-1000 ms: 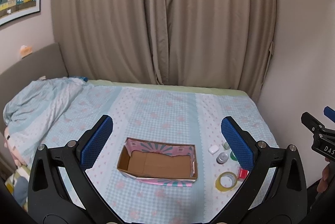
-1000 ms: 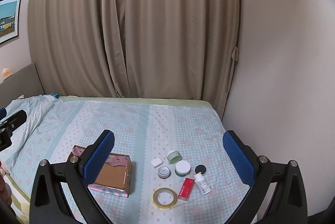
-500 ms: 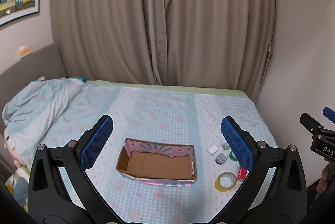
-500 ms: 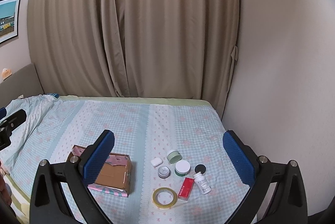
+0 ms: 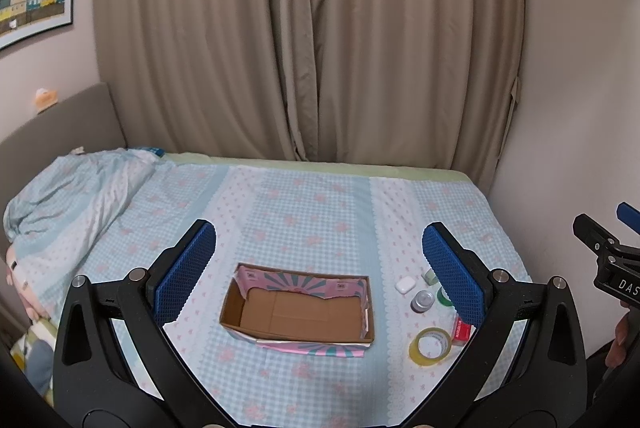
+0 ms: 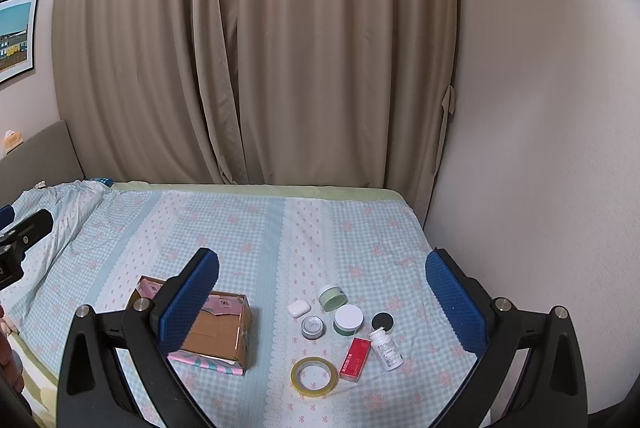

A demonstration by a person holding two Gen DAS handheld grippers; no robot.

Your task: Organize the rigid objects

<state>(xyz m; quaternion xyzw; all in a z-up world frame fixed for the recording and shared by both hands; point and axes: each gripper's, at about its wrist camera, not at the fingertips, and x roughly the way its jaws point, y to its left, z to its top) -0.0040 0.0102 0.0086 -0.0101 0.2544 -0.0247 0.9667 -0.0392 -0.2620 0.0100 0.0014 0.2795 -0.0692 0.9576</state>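
Observation:
An open, empty cardboard box (image 5: 298, 312) with pink patterned sides sits on the bed; it also shows in the right wrist view (image 6: 224, 336). Right of it lie small items: a yellow tape roll (image 6: 314, 376), a red box (image 6: 354, 358), a white bottle on its side (image 6: 386, 348), a white case (image 6: 299, 307), a silver tin (image 6: 311, 327), a pale green jar (image 6: 332, 296), a white-lidded jar (image 6: 348, 319) and a black lid (image 6: 382, 320). My left gripper (image 5: 318, 272) is open and empty above the box. My right gripper (image 6: 322, 292) is open and empty above the items.
The bed (image 5: 304, 212) has a blue checked sheet. A bunched duvet (image 5: 76, 196) lies at the left. Beige curtains (image 5: 304, 48) hang behind, a wall (image 6: 540, 148) bounds the right side, and a grey headboard (image 5: 56, 124) stands at the left.

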